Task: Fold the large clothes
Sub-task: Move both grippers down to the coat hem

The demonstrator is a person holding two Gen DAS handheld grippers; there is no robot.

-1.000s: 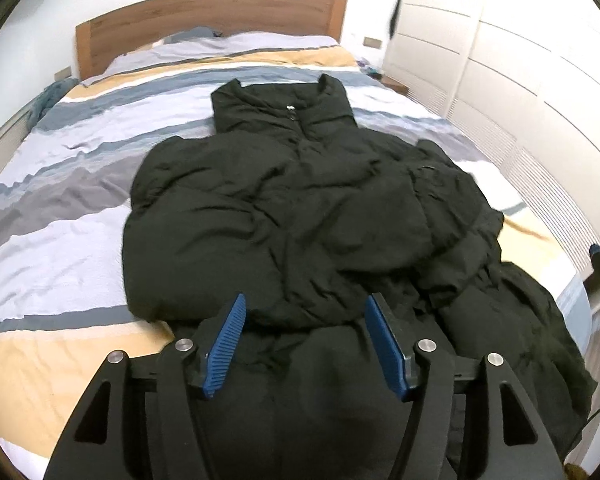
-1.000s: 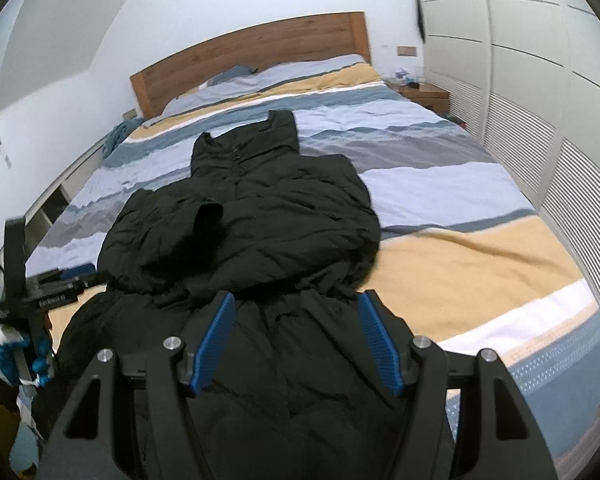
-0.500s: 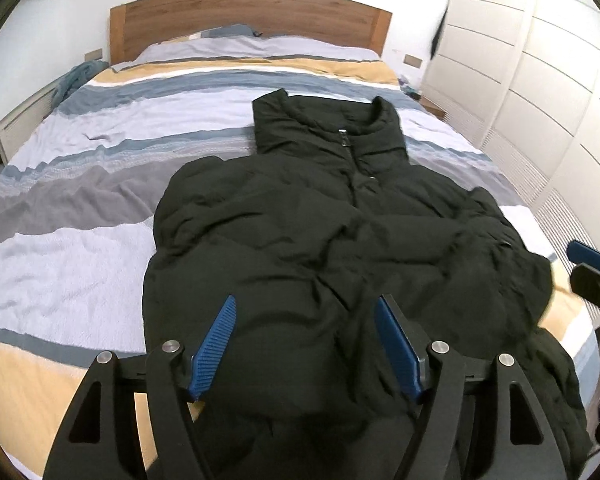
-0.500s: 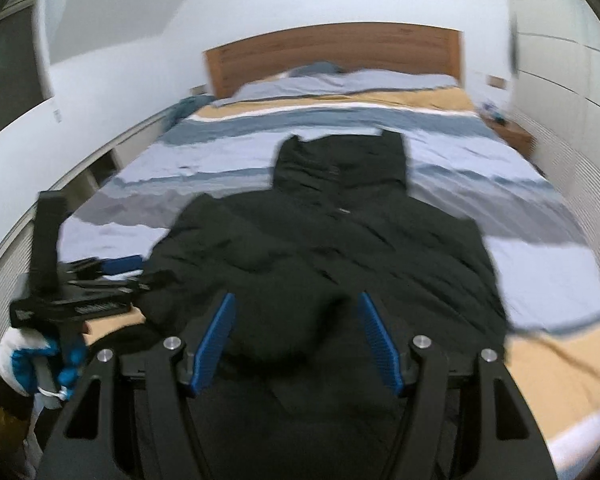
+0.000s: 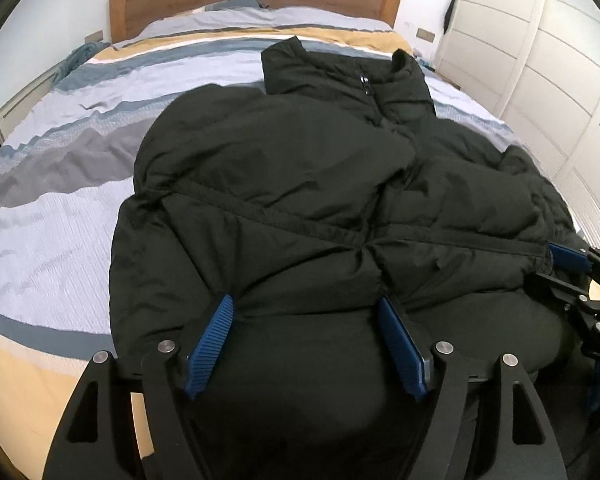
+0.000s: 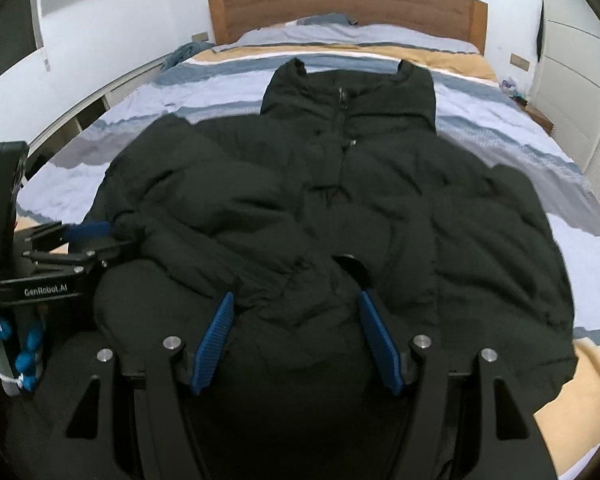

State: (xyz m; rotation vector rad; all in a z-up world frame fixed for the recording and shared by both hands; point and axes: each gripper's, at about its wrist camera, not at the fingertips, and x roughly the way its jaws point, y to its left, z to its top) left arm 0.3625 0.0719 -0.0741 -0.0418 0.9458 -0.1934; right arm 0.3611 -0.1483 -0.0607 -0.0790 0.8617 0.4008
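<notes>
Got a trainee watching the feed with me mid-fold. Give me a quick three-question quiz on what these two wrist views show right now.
1. True or false: the black puffer jacket lies on the striped bedspread with its collar towards the wooden headboard.
2. Multiple choice: what is clamped by the right gripper? A) a sleeve cuff B) the collar C) nothing, its pads stand apart over the jacket.
3. Fill the gap: in the right wrist view, the left gripper comes in from the ___ edge of the picture.

Key: 1 true. 2 C. 3 left. The left gripper's jaws are opening, with jacket fabric below and between them.
</notes>
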